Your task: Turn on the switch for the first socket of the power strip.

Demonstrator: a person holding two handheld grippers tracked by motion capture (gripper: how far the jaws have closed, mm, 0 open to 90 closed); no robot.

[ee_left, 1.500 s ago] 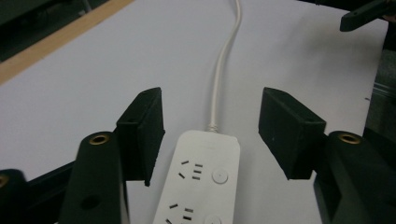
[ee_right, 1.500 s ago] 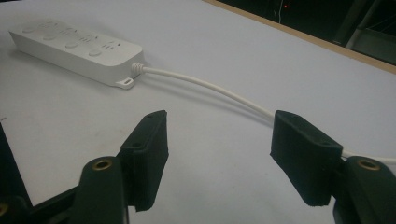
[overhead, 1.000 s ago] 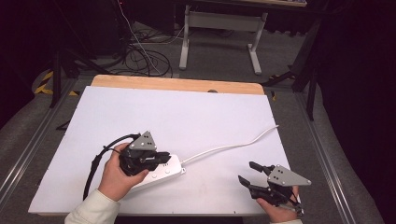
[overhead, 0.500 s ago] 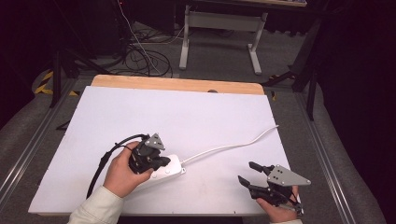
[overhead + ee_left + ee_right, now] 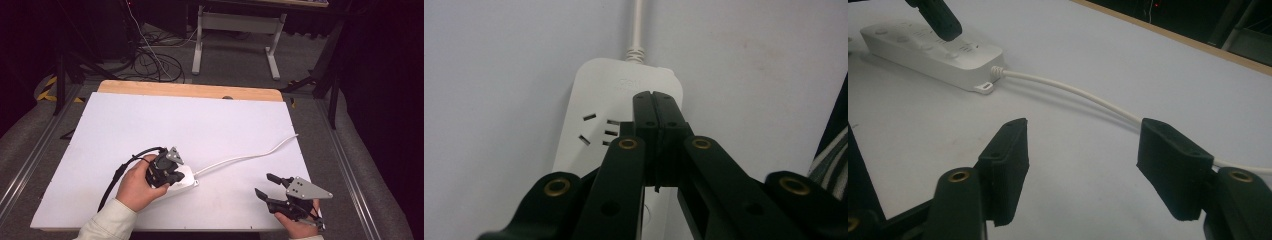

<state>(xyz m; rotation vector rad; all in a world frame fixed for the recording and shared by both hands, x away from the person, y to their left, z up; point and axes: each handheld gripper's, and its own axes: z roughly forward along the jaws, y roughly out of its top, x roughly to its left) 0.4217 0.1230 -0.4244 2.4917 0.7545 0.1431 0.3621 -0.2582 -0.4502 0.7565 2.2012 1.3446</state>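
Note:
A white power strip (image 5: pixel 186 179) lies near the front left of the white table (image 5: pixel 200 120). Its white cable (image 5: pixel 240 159) runs right to the table's edge. My left gripper (image 5: pixel 169 175) stands steeply over the strip, held from behind by a hand. In the left gripper view its jaws are shut together, and the left gripper (image 5: pixel 655 97) points down at the strip (image 5: pixel 599 100) beside a socket, holding nothing. My right gripper (image 5: pixel 267 186) rests open near the front right edge. Beyond the open right gripper (image 5: pixel 1088 150) lie the cable (image 5: pixel 1073 92) and the strip (image 5: pixel 923 47).
A bare wooden strip (image 5: pixel 190 91) borders the table's far edge. Metal rails (image 5: pixel 30 160) run along both sides of the table. A black cable (image 5: pixel 117 175) trails from the left gripper toward the front edge. On the floor behind are desk legs (image 5: pixel 272 60) and loose cables (image 5: pixel 150 60).
The left hand has turned and shifted slightly right, tipping its gripper more steeply onto the power strip. The right gripper has not moved.

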